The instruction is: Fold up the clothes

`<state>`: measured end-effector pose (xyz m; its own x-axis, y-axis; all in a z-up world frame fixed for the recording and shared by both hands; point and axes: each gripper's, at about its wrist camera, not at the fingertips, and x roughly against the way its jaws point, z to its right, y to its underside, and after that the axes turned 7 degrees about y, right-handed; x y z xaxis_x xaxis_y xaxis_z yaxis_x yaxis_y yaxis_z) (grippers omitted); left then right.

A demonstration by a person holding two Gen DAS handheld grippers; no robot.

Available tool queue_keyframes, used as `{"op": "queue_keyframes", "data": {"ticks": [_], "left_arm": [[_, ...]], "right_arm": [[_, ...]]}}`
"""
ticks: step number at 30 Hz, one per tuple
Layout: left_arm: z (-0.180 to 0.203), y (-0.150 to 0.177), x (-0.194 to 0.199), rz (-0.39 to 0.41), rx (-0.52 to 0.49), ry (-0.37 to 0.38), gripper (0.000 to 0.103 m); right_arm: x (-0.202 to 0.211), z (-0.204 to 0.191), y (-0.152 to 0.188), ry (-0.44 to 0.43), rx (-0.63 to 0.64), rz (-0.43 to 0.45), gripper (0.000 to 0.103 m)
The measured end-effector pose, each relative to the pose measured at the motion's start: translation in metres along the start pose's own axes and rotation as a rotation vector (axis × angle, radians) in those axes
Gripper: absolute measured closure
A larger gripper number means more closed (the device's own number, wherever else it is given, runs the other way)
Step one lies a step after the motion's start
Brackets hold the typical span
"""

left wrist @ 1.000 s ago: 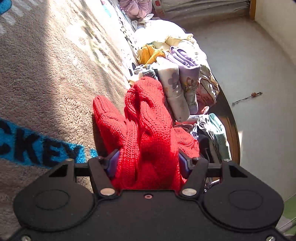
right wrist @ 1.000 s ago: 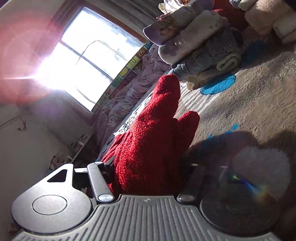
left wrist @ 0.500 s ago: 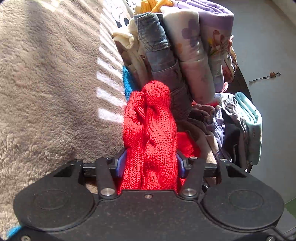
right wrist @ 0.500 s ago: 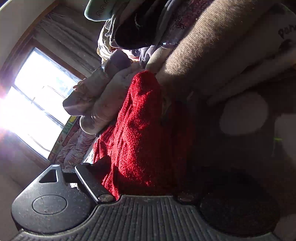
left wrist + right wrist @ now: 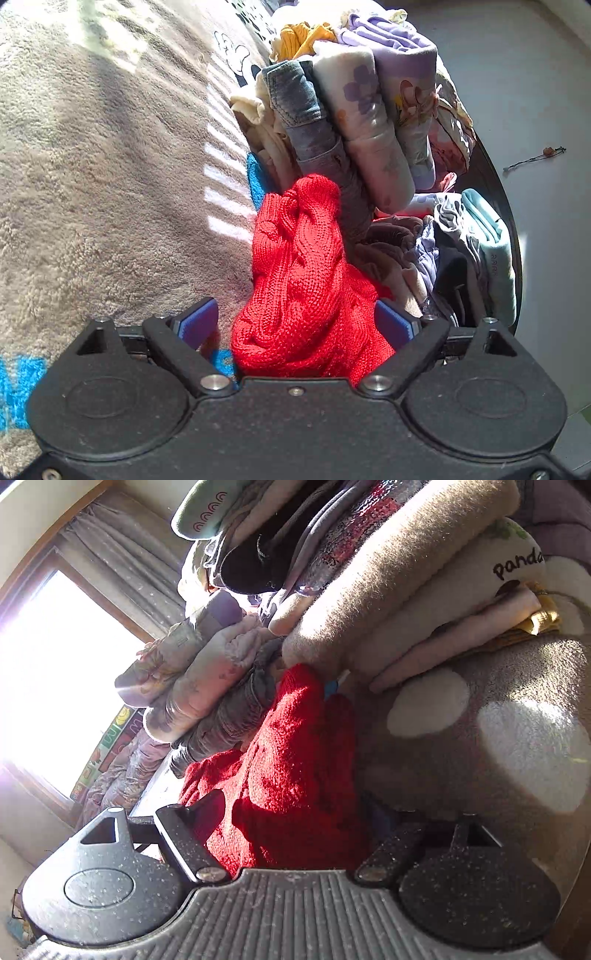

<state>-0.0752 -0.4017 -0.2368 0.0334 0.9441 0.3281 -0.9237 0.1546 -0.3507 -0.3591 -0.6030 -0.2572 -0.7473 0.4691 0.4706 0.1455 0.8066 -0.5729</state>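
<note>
A folded red knit sweater (image 5: 303, 280) lies on the beige plush blanket (image 5: 110, 184), its far end against a stack of folded clothes (image 5: 354, 122). My left gripper (image 5: 295, 325) is open; its blue pads (image 5: 197, 323) stand apart on either side of the sweater's near end. In the right wrist view the same sweater (image 5: 295, 775) lies between the spread fingers of my right gripper (image 5: 295, 834), which is open. The stack (image 5: 229, 686) rises just beyond the sweater.
A second pile of folded clothes (image 5: 461, 258) sits right of the sweater near the bed's dark wooden edge (image 5: 506, 206). Folded beige and white blankets (image 5: 424, 590) lie beside the stack. A bright window (image 5: 55, 664) is at left. Grey floor (image 5: 546, 92) lies beyond the bed.
Both grippers carried the sweater forward to the stack of folded clothes. Both grippers have since opened and let go of it; the sweater now rests on the blanket.
</note>
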Motion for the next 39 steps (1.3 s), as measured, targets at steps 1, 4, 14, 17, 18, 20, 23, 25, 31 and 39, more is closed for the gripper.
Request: {"op": "queue_keyframes", "data": {"ticks": [1, 4, 14, 17, 18, 20, 23, 25, 31, 39], "left_arm": [[0.006, 0.000, 0.006, 0.000, -0.028, -0.028, 0.004], [0.032, 0.001, 0.023, -0.010, -0.153, -0.094, 0.001], [0.129, 0.031, 0.056, -0.010, -0.584, -0.304, 0.000], [0.153, 0.044, 0.061, -0.008, -0.676, -0.328, 0.000], [0.161, 0.050, 0.062, -0.011, -0.712, -0.355, 0.000], [0.174, 0.061, 0.063, -0.015, -0.781, -0.410, 0.000], [0.183, 0.076, 0.062, -0.006, -0.865, -0.467, 0.000], [0.183, 0.082, 0.063, -0.013, -0.869, -0.480, 0.000], [0.173, 0.094, 0.062, -0.038, -0.856, -0.530, 0.000], [0.163, 0.095, 0.072, -0.046, -0.783, -0.517, 0.000]], "right_arm": [[0.008, -0.005, 0.003, 0.020, 0.023, -0.003, 0.020], [0.037, -0.023, 0.010, 0.067, 0.111, -0.018, 0.002], [0.112, -0.085, -0.009, 0.274, 0.396, 0.013, 0.001], [0.127, -0.095, -0.013, 0.309, 0.434, -0.020, 0.000], [0.131, -0.098, -0.014, 0.325, 0.452, -0.026, 0.000], [0.137, -0.103, -0.014, 0.353, 0.482, -0.033, 0.001], [0.147, -0.107, -0.011, 0.385, 0.519, -0.033, 0.001], [0.149, -0.108, -0.008, 0.408, 0.534, -0.044, 0.001], [0.150, -0.110, 0.002, 0.453, 0.562, -0.077, 0.001], [0.145, -0.119, 0.016, 0.461, 0.608, -0.109, 0.001]]}}
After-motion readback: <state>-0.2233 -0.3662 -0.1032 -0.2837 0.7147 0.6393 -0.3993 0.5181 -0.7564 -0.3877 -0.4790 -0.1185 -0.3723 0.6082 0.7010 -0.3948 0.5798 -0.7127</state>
